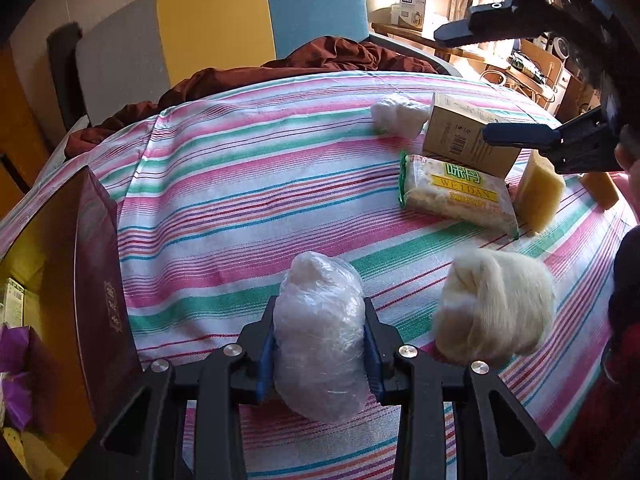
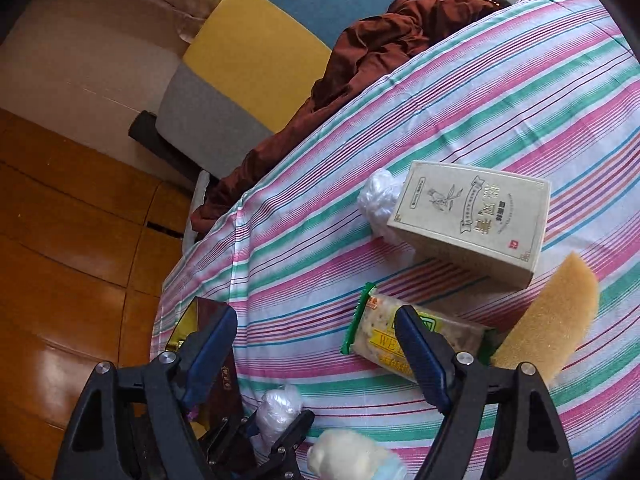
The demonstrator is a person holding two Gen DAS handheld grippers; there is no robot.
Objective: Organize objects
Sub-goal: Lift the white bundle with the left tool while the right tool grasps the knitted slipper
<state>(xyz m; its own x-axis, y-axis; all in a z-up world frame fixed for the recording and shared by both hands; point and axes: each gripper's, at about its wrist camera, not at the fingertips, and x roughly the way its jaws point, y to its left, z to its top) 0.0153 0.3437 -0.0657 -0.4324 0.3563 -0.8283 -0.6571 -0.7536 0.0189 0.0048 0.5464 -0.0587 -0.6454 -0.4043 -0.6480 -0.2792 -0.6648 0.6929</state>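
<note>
My left gripper [image 1: 319, 344] is shut on a clear plastic-wrapped bundle [image 1: 320, 340] just above the striped tablecloth [image 1: 240, 184]; it also shows in the right wrist view [image 2: 278, 408]. My right gripper [image 2: 316, 344] is open and empty, held above the table; its blue-padded fingers [image 1: 516, 134] show at the upper right of the left wrist view. On the cloth lie a beige tea box [image 2: 472, 220], a biscuit packet [image 1: 456, 192], a yellow sponge [image 2: 552, 332], a second plastic bundle [image 1: 396, 114] and a cream woolly ball [image 1: 496, 308].
A dark red open box [image 1: 96, 292] stands at the table's left edge with purple items inside. A brown cloth [image 1: 320, 60] lies on a grey, yellow and blue chair [image 1: 216, 20] behind the table. Wooden floor [image 2: 60, 240] is to the left.
</note>
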